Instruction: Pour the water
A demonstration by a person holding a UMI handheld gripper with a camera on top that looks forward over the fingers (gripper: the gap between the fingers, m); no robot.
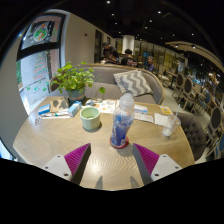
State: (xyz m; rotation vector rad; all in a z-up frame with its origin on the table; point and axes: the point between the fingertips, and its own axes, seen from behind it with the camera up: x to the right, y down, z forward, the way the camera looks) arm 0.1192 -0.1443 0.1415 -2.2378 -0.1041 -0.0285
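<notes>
The gripper (110, 163) is low over a round wooden table (50, 140). Its two fingers are spread wide apart. Each one has a pink pad (76, 156) on the inside. Nothing is held between them, only bare table top.

A clear water bottle (122, 120) stands up straight on the table. It has a blue label around its lower half and a pale cap on top. The bottle is just ahead of the fingers, in line with the gap between them, a little closer to the right finger. The fingers do not touch it.

Left of the bottle, quite near it, sits a short green cup (91, 118). It is upright and open at the top. Right of the bottle, farther off and close to the table's edge, stands a clear glass (169, 124). Some white paper (143, 115) lies flat on the table between the bottle and the glass.

Behind the bottle and to its left is a leafy green plant in a pot (72, 81). Next to the pot lie some flat things, too small to tell what they are.

Past the table, behind the bottle, is a grey sofa (105, 76) with a striped cushion (132, 82) on it. Farther back the room has more chairs and lights on the ceiling.
</notes>
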